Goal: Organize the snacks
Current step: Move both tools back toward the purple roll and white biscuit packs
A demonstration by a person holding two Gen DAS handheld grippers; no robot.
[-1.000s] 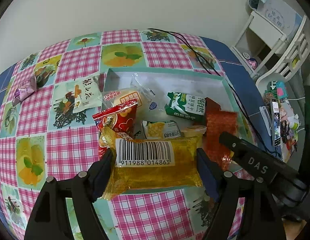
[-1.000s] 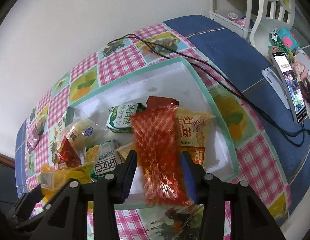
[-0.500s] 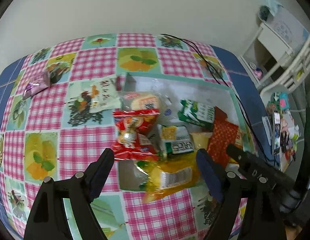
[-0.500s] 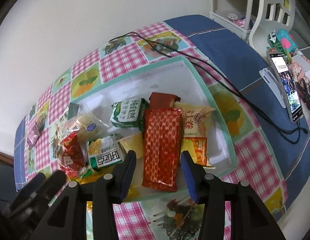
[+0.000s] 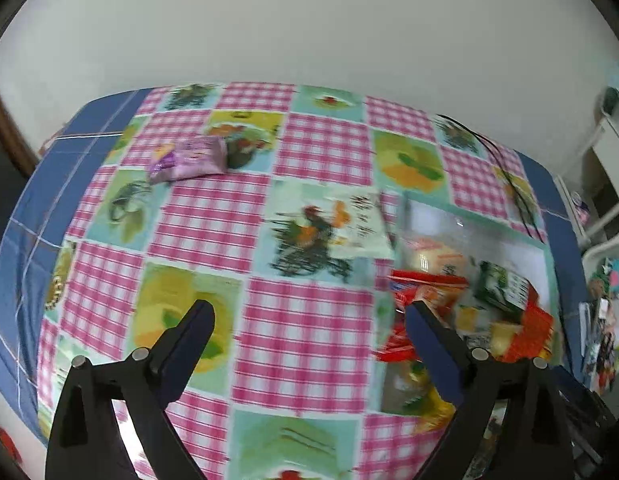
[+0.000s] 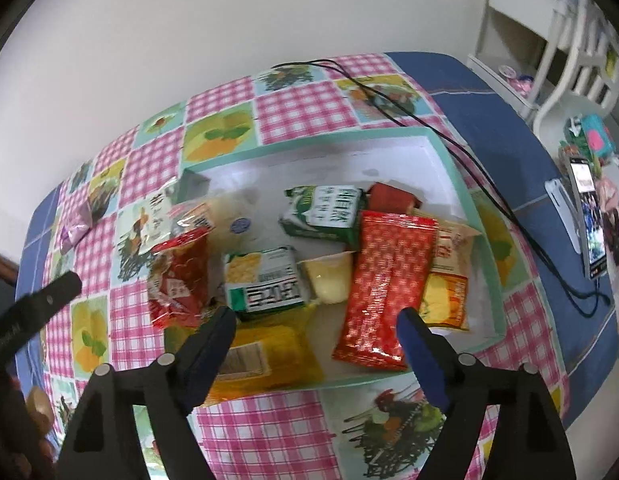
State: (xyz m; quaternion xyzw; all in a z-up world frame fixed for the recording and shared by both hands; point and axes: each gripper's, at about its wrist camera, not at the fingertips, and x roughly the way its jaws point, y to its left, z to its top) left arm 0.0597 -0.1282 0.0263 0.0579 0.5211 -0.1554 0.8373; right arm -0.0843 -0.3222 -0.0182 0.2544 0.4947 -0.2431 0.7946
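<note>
A shallow white box with a teal rim (image 6: 453, 160) holds several snack packets: a red patterned packet (image 6: 385, 276), a yellow packet (image 6: 269, 352), a green one (image 6: 329, 212). My right gripper (image 6: 315, 340) is open and empty above the box's near edge. My left gripper (image 5: 309, 332) is open and empty over the tablecloth, left of the box (image 5: 545, 264). A purple packet (image 5: 189, 156) and a pale green-white packet (image 5: 349, 224) lie on the cloth outside the box.
A black cable (image 6: 449, 132) runs across the checked tablecloth past the box's far right corner. A phone on a stand (image 6: 585, 216) sits at the right. A white shelf unit (image 6: 549, 32) stands beyond the table. A wall is behind.
Both grippers let go of their packets, the yellow and the red one, which now lie in the box. The left gripper has swung left, away from the box; the right has drawn back.
</note>
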